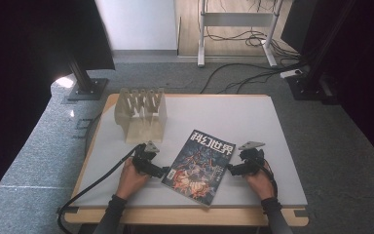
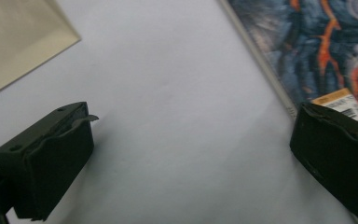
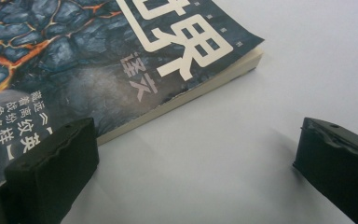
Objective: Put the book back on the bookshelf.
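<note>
— Four large white characters, 科幻世界, run across the top of the glossy magazine with the dark blue, orange-veined cover point(image 1: 198, 165); smaller white characters sit below the title, and a barcode label is on its lower corner.

— Where does it lie against the grippers?

— Flat and skewed on the pale grey tabletop with a wooden rim point(image 1: 253, 122), between the two. The left gripper point(image 1: 163, 171) has its jaws spread wide with nothing in them; in the left gripper view one jaw stands at the magazine's barcode corner, the other over bare table. The right gripper point(image 1: 230, 168) is spread wide as well, one jaw at the magazine's page edge, the other over bare table.

— And beyond the fingers?

— Ahead of the left gripper stands a beige slotted rack with upright dividers point(image 1: 141, 114), apart from the magazine. Bare tabletop lies ahead of the right gripper and out to the far edge. Around the table is grey carpet, black cables point(image 1: 243, 73) trailing across it, black stand bases point(image 1: 85, 87) and white frame legs point(image 1: 202, 34) farther back.
</note>
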{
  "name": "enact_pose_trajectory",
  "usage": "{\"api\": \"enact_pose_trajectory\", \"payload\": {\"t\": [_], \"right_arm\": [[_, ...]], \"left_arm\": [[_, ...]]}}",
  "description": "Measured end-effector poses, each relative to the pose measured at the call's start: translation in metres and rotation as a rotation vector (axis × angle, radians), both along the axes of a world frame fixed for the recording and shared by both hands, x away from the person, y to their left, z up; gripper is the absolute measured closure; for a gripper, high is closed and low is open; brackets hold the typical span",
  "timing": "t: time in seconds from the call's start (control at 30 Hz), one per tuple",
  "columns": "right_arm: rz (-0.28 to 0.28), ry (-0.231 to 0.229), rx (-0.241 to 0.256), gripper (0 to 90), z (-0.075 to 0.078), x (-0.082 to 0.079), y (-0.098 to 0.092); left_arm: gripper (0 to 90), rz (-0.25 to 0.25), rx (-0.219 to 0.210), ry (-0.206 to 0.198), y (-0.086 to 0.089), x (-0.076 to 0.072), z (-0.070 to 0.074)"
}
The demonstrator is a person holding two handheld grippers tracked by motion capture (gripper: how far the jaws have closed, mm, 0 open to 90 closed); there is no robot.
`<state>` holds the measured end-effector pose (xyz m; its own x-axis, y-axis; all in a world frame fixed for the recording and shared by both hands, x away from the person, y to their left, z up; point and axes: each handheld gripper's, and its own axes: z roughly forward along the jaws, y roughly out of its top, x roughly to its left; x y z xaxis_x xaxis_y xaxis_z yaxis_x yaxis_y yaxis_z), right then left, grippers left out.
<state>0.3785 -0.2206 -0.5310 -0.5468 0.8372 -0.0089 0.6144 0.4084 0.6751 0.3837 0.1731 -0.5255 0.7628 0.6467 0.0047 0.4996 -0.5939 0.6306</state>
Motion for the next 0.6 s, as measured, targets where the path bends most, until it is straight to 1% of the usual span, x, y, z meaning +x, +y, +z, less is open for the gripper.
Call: {"api": "enact_pose_trajectory", "payload": {"t": [0.03,0.2,0.23,0.27,0.4,0.5,0.53,0.6], "right_arm": [[-0.002,0.001,-0.005,0.0,0.000,0.002,0.001],[-0.012,-0.002,-0.025,0.0,0.002,0.016,0.004],[-0.018,0.001,-0.025,0.0,0.002,0.021,0.006],[-0.018,0.001,-0.025,0.0,0.002,0.021,0.006],[-0.026,-0.001,-0.026,0.0,0.002,0.031,0.008],[-0.036,0.001,-0.026,0.0,0.002,0.038,0.010],[-0.039,0.001,-0.024,0.0,0.002,0.043,0.011],[-0.044,0.002,-0.022,0.0,0.002,0.045,0.012]], "left_arm": [[0.0,-0.004,-0.003,0.003,0.000,-0.001,0.000],[0.0,-0.019,-0.017,-0.007,-0.001,-0.010,-0.002],[0.0,-0.023,-0.017,-0.006,-0.002,-0.012,-0.002],[0.0,-0.026,-0.017,-0.007,-0.003,-0.014,-0.002],[0.0,-0.035,-0.023,-0.012,-0.007,-0.023,-0.003],[0.0,-0.049,-0.025,-0.015,-0.011,-0.028,-0.003],[0.0,-0.055,-0.027,-0.013,-0.013,-0.030,-0.003],[0.0,-0.068,-0.027,-0.014,-0.016,-0.034,-0.003]]}}
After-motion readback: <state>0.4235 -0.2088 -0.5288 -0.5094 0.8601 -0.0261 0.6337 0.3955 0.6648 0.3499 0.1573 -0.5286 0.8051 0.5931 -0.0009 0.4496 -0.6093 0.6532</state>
